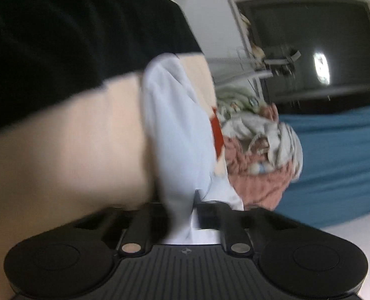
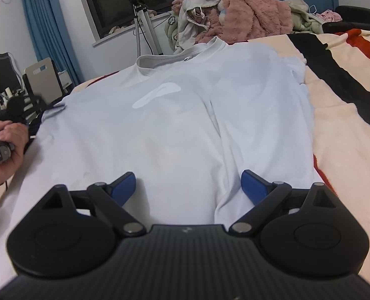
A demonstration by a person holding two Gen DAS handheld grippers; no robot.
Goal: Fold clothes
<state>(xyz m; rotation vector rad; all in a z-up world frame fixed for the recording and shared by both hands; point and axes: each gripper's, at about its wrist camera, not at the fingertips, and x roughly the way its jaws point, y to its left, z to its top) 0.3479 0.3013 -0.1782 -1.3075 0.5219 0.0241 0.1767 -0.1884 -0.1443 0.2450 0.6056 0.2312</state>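
Pale blue-white jersey cloth, thin and limp: that is the T-shirt (image 2: pixel 175 130) spread front-up on the striped blanket (image 2: pixel 345 125) that covers the bed. Its collar (image 2: pixel 182 52) points away toward the pile of unfolded laundry (image 2: pixel 235 12), and its hem lies nearest the right gripper (image 2: pixel 188 187). That gripper hovers low over the hem end of the shirt, its blue fingers (image 2: pixel 125 187) spread wide apart and holding nothing.

At the shirt's left edge, the person's left hand (image 2: pixel 2 150) grips the handle of the other tool. In the blurred left wrist view, the left gripper (image 1: pixel 195 207) has its fingers drawn together on a bunched fold of the shirt, which stands up from the blanket in a soft ridge.

I judge the shirt light and floppy. It should drape and sag the instant it is lifted, and wrinkle wherever it is dragged over the fleecy blanket. A long crease already runs down the shirt's right half. The collar band and hem look like the firmest places to pinch; a grip at the shoulder seam and the matching hem corner would probably carry a side panel over cleanly.
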